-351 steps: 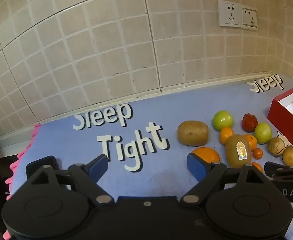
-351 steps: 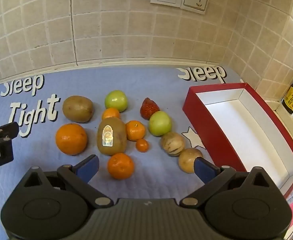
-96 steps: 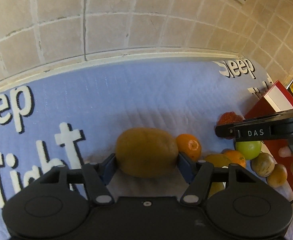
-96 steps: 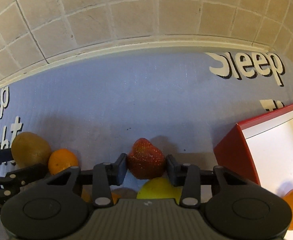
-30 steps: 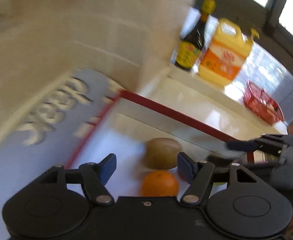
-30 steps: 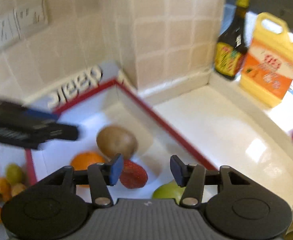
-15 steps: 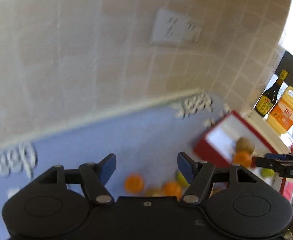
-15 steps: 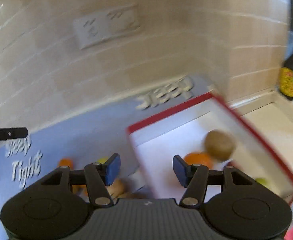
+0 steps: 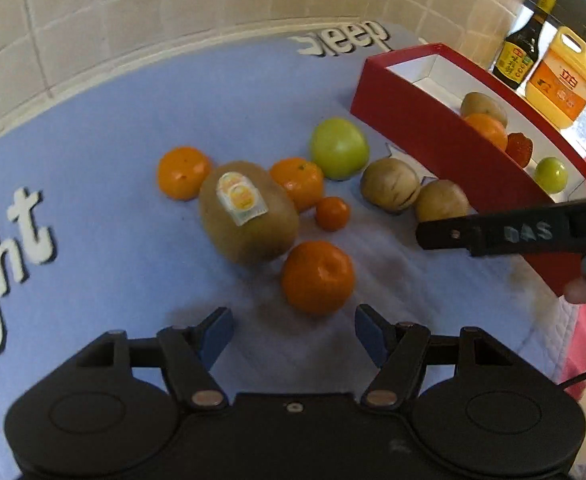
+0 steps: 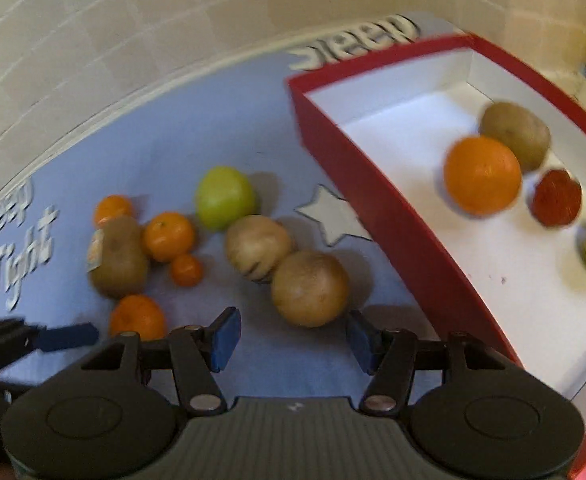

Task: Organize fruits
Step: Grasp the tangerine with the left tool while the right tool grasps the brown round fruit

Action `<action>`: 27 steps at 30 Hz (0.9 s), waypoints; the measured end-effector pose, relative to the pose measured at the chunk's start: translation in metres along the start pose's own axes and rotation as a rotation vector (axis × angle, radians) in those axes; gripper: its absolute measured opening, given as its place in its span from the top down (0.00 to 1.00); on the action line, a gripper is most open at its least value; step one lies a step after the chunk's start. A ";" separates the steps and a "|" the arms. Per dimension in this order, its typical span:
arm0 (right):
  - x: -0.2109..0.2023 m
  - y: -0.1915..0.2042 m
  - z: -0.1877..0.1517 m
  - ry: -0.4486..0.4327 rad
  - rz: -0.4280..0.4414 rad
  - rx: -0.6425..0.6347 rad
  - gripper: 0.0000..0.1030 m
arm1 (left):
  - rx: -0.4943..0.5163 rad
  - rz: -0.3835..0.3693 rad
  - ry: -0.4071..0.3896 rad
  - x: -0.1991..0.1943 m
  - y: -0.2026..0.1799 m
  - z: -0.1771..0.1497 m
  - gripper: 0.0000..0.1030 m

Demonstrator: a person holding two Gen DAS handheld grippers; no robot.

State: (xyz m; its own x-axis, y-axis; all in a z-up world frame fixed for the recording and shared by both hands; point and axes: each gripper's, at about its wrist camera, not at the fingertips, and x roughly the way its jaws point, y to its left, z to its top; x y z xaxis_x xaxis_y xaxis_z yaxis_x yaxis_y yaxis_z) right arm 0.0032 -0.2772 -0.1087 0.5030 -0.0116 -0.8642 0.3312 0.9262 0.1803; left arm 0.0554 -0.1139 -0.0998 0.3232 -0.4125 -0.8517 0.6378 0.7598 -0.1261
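Nearest my left gripper (image 9: 291,332) sits a round orange tangerine (image 9: 317,277) on the blue quilted mat (image 9: 133,120), just ahead of the blue pads, which stand wide apart and hold nothing. I judge it light, firm enough but yielding, with a dimpled skin that grips well; I would close across its widest part and squeeze gently so as not to bruise it. Just beyond it lies a large brown kiwi with a sticker (image 9: 249,212), heavier and softer, best taken across its short axis.

My right gripper (image 10: 291,338) is likewise spread wide and empty, with a smooth tan round fruit (image 10: 309,288) just ahead of its pads, not touching them. It looks hard and possibly slippery, so a centred hold matters.

Farther off is a green apple-like fruit (image 10: 225,197), and to the right the red-walled, white-lined box (image 10: 373,200) already holds four fruits.
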 end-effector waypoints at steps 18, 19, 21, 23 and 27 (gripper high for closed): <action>0.000 -0.014 -0.007 -0.042 0.028 0.030 0.56 | 0.006 0.019 -0.032 0.005 -0.016 0.006 0.54; -0.001 -0.014 -0.007 -0.028 0.030 0.036 0.56 | 0.004 0.019 -0.034 0.003 -0.017 0.005 0.54; -0.006 -0.012 -0.007 -0.010 0.015 0.044 0.56 | 0.003 0.016 -0.040 -0.001 -0.019 0.006 0.54; -0.012 -0.011 -0.006 -0.004 0.007 0.051 0.56 | 0.008 0.017 -0.049 -0.006 -0.022 0.006 0.54; -0.030 -0.011 -0.006 -0.020 0.019 0.062 0.56 | 0.033 0.021 -0.071 -0.020 -0.031 0.009 0.54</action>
State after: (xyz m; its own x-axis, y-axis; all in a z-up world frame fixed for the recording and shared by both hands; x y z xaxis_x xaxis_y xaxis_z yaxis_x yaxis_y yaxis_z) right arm -0.0207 -0.2848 -0.0878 0.5253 -0.0026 -0.8509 0.3704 0.9010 0.2259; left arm 0.0350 -0.1337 -0.0739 0.3848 -0.4328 -0.8153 0.6528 0.7520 -0.0911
